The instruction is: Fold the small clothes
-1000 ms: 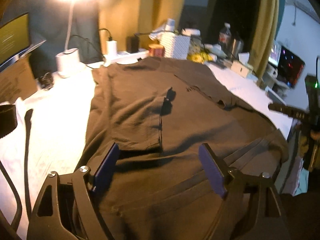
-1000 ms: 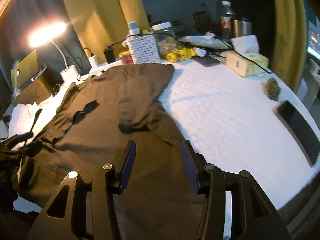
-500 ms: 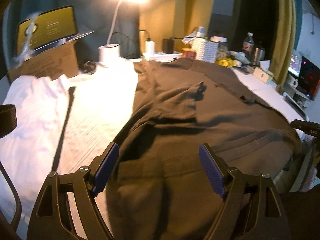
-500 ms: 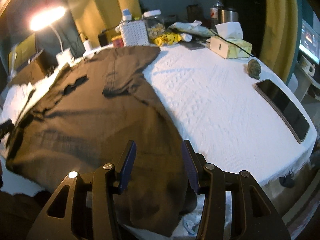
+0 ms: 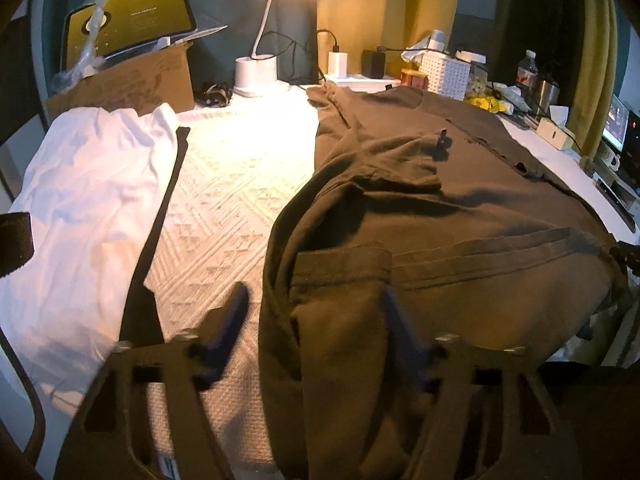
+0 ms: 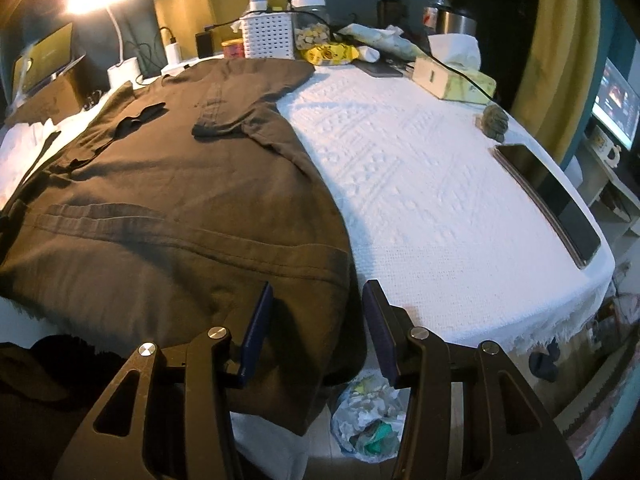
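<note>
A dark brown T-shirt (image 5: 460, 216) lies spread on the white textured table cover, both sleeves folded inward; it also shows in the right wrist view (image 6: 180, 184). Its bottom hem hangs over the near table edge. My left gripper (image 5: 316, 320) is open, its jaws blurred, straddling the shirt's near left hem corner. My right gripper (image 6: 318, 316) is open, its jaws either side of the shirt's near right hem corner at the table edge. Neither is closed on the cloth.
A white garment (image 5: 80, 208) with a dark strap lies left of the shirt. A lamp (image 5: 260, 68), cardboard box, white basket (image 6: 270, 36), tissue box (image 6: 452, 78) and bottles line the far edge. A phone (image 6: 548, 196) lies at the right. A bag (image 6: 368, 420) sits on the floor.
Both grippers have pulled back toward the near table edge and dropped to the shirt's hem corners. The left gripper's jaws have narrowed somewhat and are blurred by motion.
</note>
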Available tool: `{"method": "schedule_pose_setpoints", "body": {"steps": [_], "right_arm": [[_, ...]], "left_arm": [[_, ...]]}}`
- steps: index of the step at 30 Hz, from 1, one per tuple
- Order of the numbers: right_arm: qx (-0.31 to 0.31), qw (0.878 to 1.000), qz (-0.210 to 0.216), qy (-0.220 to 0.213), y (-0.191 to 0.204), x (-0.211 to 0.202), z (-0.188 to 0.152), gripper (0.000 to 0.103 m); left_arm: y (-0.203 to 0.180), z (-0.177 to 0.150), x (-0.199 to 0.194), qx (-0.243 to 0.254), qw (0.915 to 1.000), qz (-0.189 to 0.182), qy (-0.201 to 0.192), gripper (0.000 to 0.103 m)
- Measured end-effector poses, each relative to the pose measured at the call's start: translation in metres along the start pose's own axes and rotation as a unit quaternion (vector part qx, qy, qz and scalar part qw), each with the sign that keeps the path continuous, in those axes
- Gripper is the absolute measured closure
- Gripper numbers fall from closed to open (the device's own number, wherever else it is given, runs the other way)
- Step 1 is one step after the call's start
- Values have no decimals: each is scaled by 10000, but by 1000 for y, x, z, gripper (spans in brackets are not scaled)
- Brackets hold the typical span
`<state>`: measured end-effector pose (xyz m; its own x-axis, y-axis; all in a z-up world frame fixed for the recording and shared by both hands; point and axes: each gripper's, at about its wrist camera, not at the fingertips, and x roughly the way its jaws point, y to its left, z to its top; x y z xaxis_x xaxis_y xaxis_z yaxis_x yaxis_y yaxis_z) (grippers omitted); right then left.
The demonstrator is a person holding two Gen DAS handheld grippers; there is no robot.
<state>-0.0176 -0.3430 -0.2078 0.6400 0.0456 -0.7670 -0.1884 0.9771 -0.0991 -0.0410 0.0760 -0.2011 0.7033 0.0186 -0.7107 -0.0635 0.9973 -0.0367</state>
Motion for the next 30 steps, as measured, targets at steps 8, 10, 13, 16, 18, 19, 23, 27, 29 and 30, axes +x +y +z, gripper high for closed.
{"method": "schedule_pose_setpoints", "body": {"steps": [8,10,13,16,18,19,23,27,29,30], "right_arm": [[-558,9967,-562,-181,16,-2,2,93],[-557,9959,-663,-248,15,-5,5,93],[-550,9958,-656,-334,13,-11,7,94],[-471,9968,-511,-384,11,-13,8,96],[-383,9977,-392,-399,8,-14,8,97],[-348,9979,-353,-409,6,-14,8,97],[-213,9981,-218,-527,2,-21,10,97],[-118,9976,-105,-674,-1,-27,15,97],[-71,9973,-62,-732,-1,-30,18,97],[-55,9971,-37,-753,-2,-31,20,97]], "left_arm": [[-2,-1,-7,99,9996,232,-120,71],[-5,2,-15,183,9990,300,-283,71],[-9,5,-17,261,9989,191,-354,71],[-13,3,-6,407,9989,150,-202,71],[-15,0,4,468,9989,81,-19,71],[-16,-2,10,483,9988,22,85,71],[-22,-2,8,541,9984,-105,87,98],[-26,8,-11,618,9978,-158,-199,101],[-26,13,-19,605,9975,-175,-311,101],[-26,16,-22,597,9974,-172,-369,101]]}}
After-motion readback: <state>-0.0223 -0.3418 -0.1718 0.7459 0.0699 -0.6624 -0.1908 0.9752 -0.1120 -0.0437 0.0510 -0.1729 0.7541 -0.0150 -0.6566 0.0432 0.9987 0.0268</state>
